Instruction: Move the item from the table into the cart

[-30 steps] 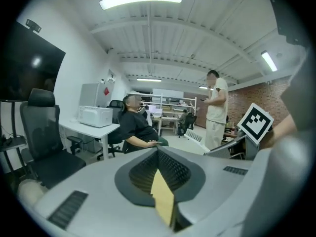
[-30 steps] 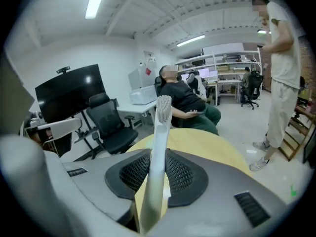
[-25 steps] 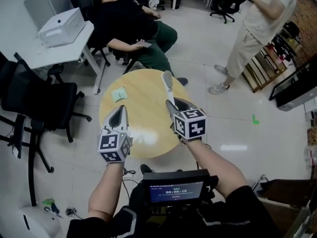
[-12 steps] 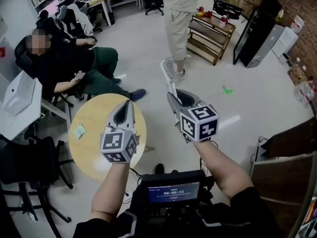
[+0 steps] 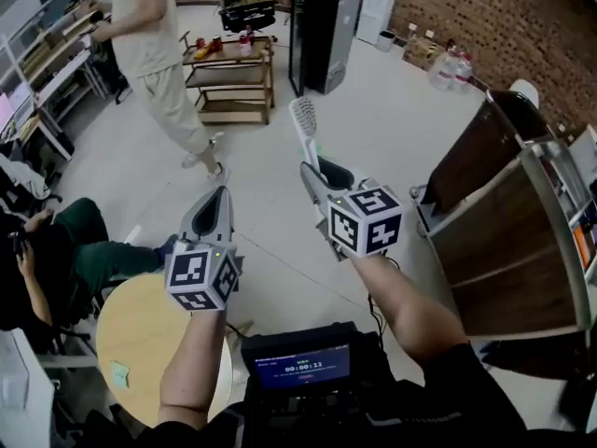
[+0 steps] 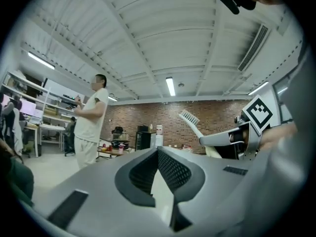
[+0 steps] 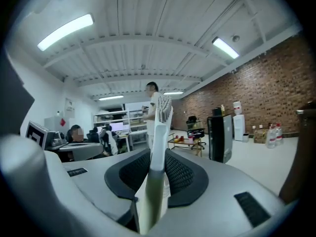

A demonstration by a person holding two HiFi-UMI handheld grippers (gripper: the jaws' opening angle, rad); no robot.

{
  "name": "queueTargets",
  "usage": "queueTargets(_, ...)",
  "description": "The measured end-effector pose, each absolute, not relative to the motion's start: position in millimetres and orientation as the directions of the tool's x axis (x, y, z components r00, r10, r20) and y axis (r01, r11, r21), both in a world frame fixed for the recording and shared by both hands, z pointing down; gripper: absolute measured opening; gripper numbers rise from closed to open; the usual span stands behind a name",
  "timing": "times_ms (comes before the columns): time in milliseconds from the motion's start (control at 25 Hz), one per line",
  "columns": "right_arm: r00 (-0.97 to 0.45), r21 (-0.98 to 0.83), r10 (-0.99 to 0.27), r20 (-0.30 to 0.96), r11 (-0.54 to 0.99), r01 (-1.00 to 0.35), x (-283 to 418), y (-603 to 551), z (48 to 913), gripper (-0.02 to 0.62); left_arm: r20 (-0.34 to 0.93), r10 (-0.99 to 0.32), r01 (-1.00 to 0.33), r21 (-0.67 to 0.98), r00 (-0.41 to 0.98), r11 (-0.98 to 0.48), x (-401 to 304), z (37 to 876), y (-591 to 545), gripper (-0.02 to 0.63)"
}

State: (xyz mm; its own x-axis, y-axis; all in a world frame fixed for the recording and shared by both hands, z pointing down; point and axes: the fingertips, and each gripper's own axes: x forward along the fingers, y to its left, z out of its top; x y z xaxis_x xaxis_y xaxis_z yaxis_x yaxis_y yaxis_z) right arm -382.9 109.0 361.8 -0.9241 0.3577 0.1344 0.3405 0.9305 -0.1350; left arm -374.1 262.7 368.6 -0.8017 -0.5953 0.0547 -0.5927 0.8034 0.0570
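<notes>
Right now the long-handled brush (image 5: 304, 129) sits clamped in the right gripper (image 5: 315, 177), whose jaws are closed partway against the pale handle, one ribbed pad on each side. In the right gripper view the brush (image 7: 159, 132) runs straight up through the middle of the right gripper (image 7: 157, 168). Its lower end comes back toward the camera and its bristled head stands well beyond the jaw tips. Its long axis follows the line of the jaws. In the head view it points away from the person, leaning slightly left, with the bristle head at the far end and the tufts along its left edge. It is held in the air over the pale floor, well apart from the round table (image 5: 140, 339) at lower left and from the wooden trolley (image 5: 229, 82) by the far wall. The left gripper (image 5: 215, 196) hangs beside it with its jaws pressed together on nothing, as the left gripper (image 6: 158, 154) view confirms.
</notes>
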Motion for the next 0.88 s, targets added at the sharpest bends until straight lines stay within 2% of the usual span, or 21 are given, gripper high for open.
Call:
queueTargets(120,-0.957,-0.128,0.262,0.125,0.961,0.246,-372.7,-2.5,360.7,0.075,0.064,-0.654,-0.653,0.049,-0.753,0.756,-379.7,375.5,161.3,0.0)
queueTargets(240,-0.993,-0.112,0.085,0.086,0.991,0.075,-342.7,-134.6,349.6,0.075,0.059,-0.771,-0.771,0.021,-0.634,0.636,-383.3,379.6,29.9,0.0)
queueTargets(440,-0.992,-0.12,-0.112,0.051,0.986,-0.118,-264.8,-335.7,328.3,0.075,0.047,-0.886,-0.887,0.017,-0.461,0.462,-341.3,367.2,-183.3,0.0)
queueTargets(640,-0.956,-0.124,-0.29,0.037,0.948,-0.293,-194.6,-501.1,307.3,0.075,0.014,-0.95,-0.95,-0.01,-0.313,0.313,-308.9,342.5,-355.3,0.0)
queueTargets(880,-0.882,-0.17,-0.47,0.039,0.866,-0.469,-157.7,-658.6,294.4,0.075,0.01,-0.988,-0.988,-0.031,-0.154,0.153,-308.2,323.8,-516.0,0.0)
